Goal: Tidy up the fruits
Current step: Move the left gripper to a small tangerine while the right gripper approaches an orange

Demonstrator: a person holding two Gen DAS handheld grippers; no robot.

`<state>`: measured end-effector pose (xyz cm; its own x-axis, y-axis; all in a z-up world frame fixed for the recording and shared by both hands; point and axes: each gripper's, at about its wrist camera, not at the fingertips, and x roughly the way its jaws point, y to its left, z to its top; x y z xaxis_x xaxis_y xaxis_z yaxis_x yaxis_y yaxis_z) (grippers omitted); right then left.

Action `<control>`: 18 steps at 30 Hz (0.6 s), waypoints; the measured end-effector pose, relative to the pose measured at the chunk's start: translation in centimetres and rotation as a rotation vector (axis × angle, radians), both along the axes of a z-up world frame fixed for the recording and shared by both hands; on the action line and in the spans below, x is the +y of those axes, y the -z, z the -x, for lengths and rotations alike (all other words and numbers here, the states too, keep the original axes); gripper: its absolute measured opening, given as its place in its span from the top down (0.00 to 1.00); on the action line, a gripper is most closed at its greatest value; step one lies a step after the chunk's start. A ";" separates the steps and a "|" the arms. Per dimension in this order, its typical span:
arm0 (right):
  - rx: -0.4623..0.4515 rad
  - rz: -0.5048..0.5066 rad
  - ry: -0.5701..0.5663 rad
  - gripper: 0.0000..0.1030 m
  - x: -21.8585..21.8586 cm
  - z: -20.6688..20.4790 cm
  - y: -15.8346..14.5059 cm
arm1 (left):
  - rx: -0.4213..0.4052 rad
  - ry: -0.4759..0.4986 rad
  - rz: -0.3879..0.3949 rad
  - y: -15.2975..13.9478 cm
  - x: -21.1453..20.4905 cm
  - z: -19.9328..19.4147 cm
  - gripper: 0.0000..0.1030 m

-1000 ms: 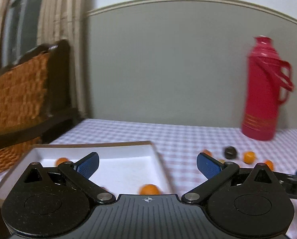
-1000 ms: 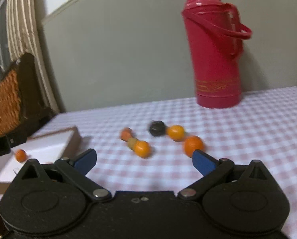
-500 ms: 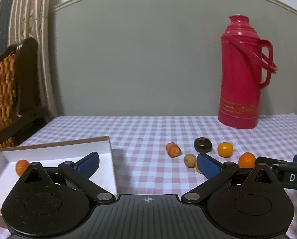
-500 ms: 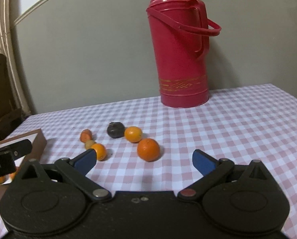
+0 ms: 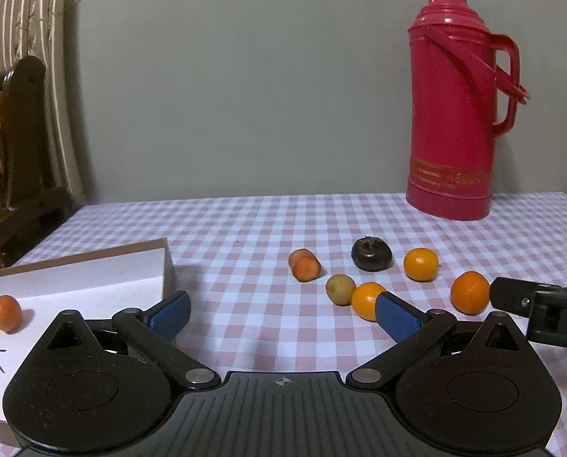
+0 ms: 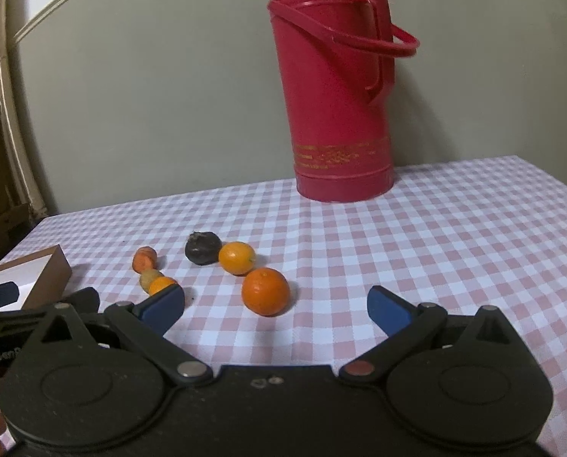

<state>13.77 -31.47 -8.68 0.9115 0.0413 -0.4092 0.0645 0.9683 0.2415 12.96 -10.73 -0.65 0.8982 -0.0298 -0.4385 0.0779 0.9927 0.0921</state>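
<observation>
Both claws, left claw [image 5: 281, 314] and right claw [image 6: 276, 306], hover level, gaping wide, empty.

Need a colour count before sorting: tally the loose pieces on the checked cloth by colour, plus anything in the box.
Orange, on cloth: 4
Dark brown: 1
Tan: 1
Orange, visible in box: 1
Total: 7

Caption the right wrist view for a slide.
Open right gripper faces an orange on the checked tablecloth, red thermos behind.
</observation>
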 end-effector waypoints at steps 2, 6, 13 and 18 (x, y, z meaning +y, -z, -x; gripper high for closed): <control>-0.004 0.016 0.002 0.07 -0.1 -0.1 0.0 | 0.015 0.011 0.001 0.2 -0.4 -0.5 0.09; -0.009 0.019 0.005 0.08 -0.6 -0.5 -0.1 | 0.038 0.017 0.009 0.6 -1.1 -1.2 0.12; 0.002 0.031 -0.010 0.16 -0.9 -1.7 0.0 | 0.048 0.035 0.010 1.0 -2.2 -1.7 0.14; 0.012 0.028 -0.036 0.24 -0.8 -2.3 0.0 | 0.071 0.054 0.025 1.3 -2.7 -2.2 0.23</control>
<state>16.11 -32.31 -8.71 0.9049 0.0621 -0.4211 0.0326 0.9763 0.2140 15.14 -13.45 -1.90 0.8617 -0.0886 -0.4996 0.1364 0.9888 0.0599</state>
